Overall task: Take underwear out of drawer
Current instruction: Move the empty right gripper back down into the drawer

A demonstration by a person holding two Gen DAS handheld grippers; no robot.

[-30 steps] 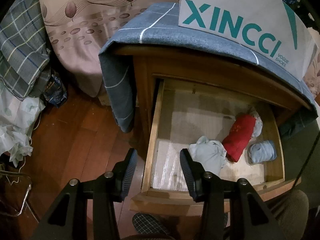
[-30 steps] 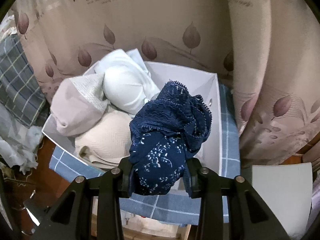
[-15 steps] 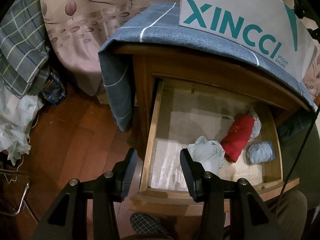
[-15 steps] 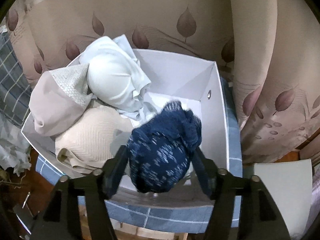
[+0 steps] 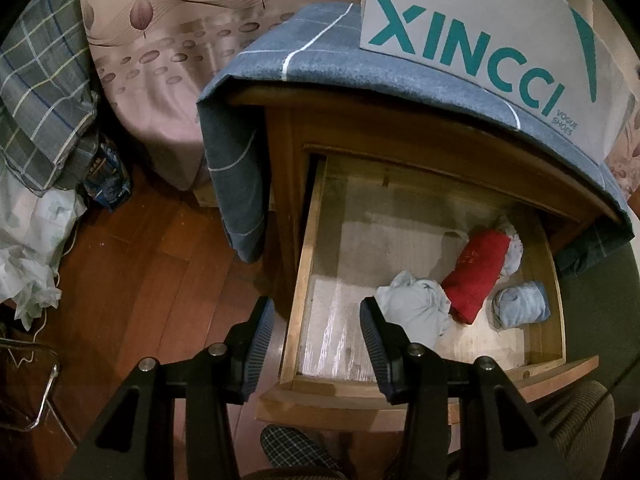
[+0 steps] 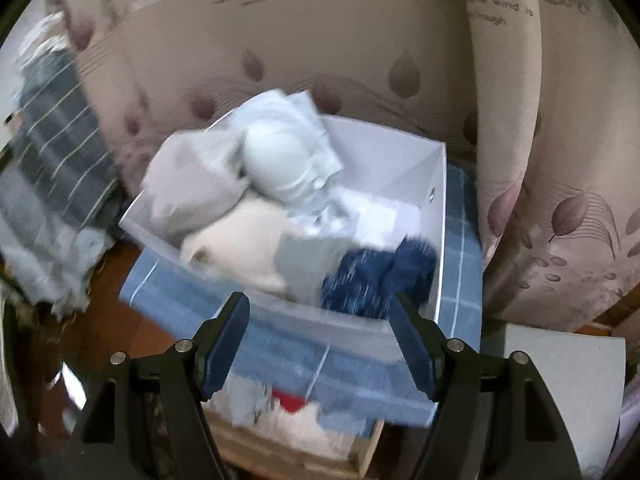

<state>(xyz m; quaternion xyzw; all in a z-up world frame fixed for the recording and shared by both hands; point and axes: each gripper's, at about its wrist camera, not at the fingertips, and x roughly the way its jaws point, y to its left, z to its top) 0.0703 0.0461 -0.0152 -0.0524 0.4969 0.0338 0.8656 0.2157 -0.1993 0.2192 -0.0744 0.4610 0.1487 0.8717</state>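
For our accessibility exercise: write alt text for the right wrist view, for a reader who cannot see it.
Blurred view over the right gripper, jaws opening and empty, above a white box on a blue checked cloth. In the box's near right corner lies a dark blue garment beside pale underwear; leaf-print curtains hang behind.

My left camera is looking steeply down into the open drawer (image 5: pixel 420 264), my right one is facing the white box (image 6: pixel 438 216) above, both sharing the blue cloth (image 5: pixel 320 60).
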